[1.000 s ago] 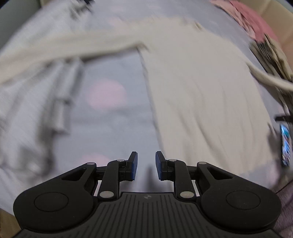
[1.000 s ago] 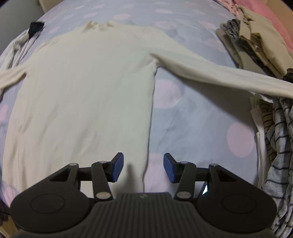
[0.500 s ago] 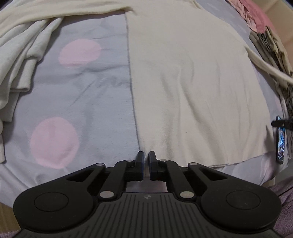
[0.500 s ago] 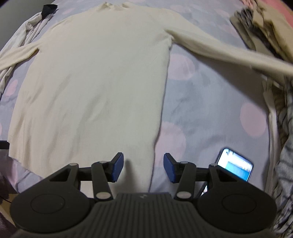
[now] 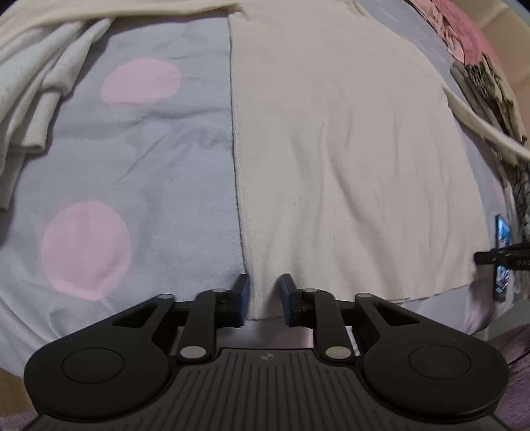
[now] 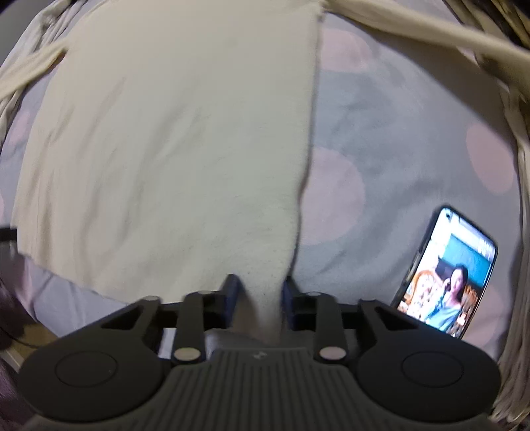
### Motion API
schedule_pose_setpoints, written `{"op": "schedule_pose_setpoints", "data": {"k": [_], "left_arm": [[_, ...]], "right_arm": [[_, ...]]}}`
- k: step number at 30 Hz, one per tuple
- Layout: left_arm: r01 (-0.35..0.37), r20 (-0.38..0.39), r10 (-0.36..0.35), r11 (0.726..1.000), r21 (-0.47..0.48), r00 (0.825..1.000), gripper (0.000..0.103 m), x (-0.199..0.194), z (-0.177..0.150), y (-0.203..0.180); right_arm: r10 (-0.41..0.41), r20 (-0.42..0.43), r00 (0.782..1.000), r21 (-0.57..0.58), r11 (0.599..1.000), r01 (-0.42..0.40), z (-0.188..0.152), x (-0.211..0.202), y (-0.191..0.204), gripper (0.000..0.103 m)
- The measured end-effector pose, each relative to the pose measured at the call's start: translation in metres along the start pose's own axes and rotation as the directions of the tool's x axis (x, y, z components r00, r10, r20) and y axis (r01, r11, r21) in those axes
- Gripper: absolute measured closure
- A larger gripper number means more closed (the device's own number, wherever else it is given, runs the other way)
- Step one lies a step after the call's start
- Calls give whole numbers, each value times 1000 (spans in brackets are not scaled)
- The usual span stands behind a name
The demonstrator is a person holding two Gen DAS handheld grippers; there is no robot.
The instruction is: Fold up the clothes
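Note:
A cream long-sleeved sweater (image 5: pixel 331 149) lies flat on a grey bedsheet with pink dots (image 5: pixel 149 149). My left gripper (image 5: pixel 265 298) points steeply down at the sweater's near left hem corner and is shut on that cloth. In the right wrist view the same sweater (image 6: pixel 182 132) narrows into my right gripper (image 6: pixel 260 295) at its near right corner. Those jaws are closing, with the bunched hem pinched between the blue pads. One sleeve (image 6: pixel 414 30) stretches off to the far right.
A lit phone (image 6: pixel 447 272) lies on the sheet just right of my right gripper. A pale garment (image 5: pixel 39 99) is crumpled at the left. Folded and loose clothes (image 5: pixel 480 76) pile up along the right side. The bed's near edge runs below both grippers.
Both grippers have dropped to the sweater's near hem. The left one shut on the left corner. The right one's jaws went from wide apart to narrow around the right corner.

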State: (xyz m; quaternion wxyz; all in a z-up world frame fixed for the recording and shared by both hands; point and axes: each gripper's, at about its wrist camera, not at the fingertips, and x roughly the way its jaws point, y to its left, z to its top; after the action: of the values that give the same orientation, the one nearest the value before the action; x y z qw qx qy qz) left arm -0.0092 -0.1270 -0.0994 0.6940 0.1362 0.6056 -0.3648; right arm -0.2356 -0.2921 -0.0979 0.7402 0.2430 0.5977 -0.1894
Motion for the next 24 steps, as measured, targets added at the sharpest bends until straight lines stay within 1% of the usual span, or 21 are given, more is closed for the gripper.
{"op": "schedule_pose_setpoints", "data": {"k": [1,3,8,12,14,16,18,24], "left_arm": [[-1,3,1,1000,3,1000,100,-2,0,-1],[3,18,-3,1000,2,1000,101,-11,1,-1],[5,86,-6,1000,19,996,101,-54,6,2],[36,109,-37,999,17,993,101,-82,14,3],[50,112,-52,998,24,992,101,-92,15,2],[49,103,-53,998,38,993,101,-100,13,1],[37,75,-41,998,50,996,101,-100,8,-2],[20,-21,-18,995,93,1000,101,-95,-20,-3]], "right_arm": [[-4,5,1000,-11,1000,4,-1,-1,3,94],[-3,14,1000,-14,1000,3,-2,-6,5,96],[24,45,999,12,1000,-25,-5,-34,1,97],[57,83,995,34,998,-60,-5,-66,-4,98],[54,86,995,33,998,-57,-6,-78,-5,98],[49,85,995,13,999,-50,-10,-84,-1,98],[38,71,997,-15,999,-37,-14,-88,5,98],[2,-40,999,-104,995,-6,-39,-76,25,98]]}}
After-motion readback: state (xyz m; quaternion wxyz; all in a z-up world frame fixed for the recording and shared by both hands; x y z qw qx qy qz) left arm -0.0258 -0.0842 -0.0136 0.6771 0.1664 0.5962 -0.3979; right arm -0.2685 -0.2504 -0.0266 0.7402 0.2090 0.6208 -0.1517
